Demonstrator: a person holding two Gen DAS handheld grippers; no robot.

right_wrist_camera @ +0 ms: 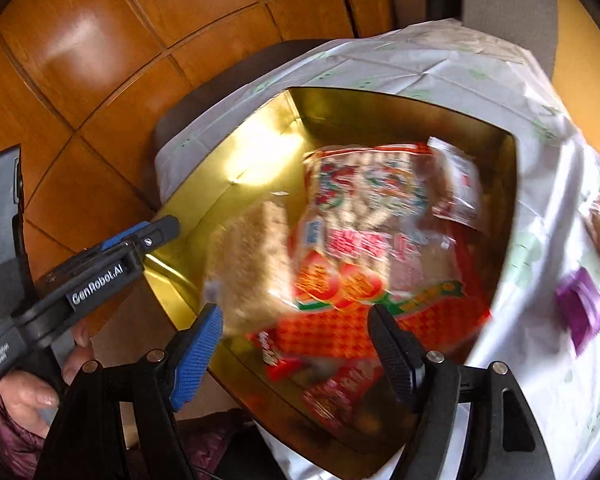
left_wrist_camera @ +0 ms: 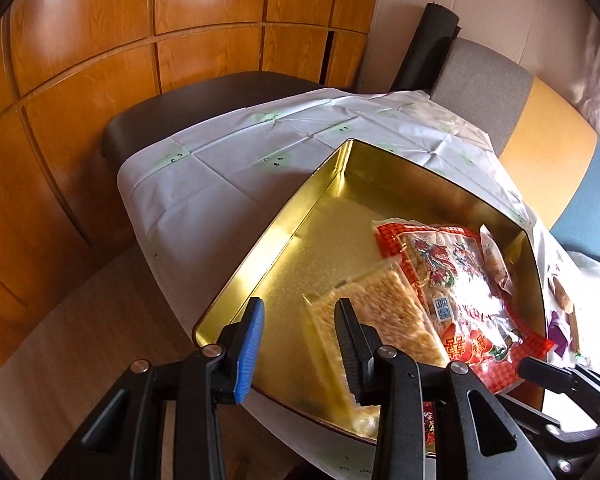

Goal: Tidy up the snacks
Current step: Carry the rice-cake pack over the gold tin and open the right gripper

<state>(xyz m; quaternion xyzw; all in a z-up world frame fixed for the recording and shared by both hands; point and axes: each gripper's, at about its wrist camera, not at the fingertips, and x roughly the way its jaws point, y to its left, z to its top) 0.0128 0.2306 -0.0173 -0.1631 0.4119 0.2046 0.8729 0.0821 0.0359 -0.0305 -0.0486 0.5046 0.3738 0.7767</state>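
Snacks are partly sorted already — a large red-printed snack bag (left_wrist_camera: 456, 280) and a clear pack of pale crackers (left_wrist_camera: 376, 312) lie side by side in the gold tin (left_wrist_camera: 284, 236), with a smaller packet (left_wrist_camera: 496, 258) against its far wall. The step in hand looks like fetching the next item: a purple packet (right_wrist_camera: 582, 308) and something brown lie loose on the white tablecloth (left_wrist_camera: 220, 164), outside the tin.

Left gripper (left_wrist_camera: 300, 340) hangs over the tin's near corner, jaws narrowly apart with nothing between them; its dark finger overlaps the cracker pack in view, but I cannot tell whether it touches.

Right gripper (right_wrist_camera: 296, 344) points steeply down over the tin's near edge, jaws wide apart and empty. Its view is blurred.

Next move, as I judge it, calls for carrying the right gripper across to the purple packet — a thin, flat thing needing a low pinch at an edge.
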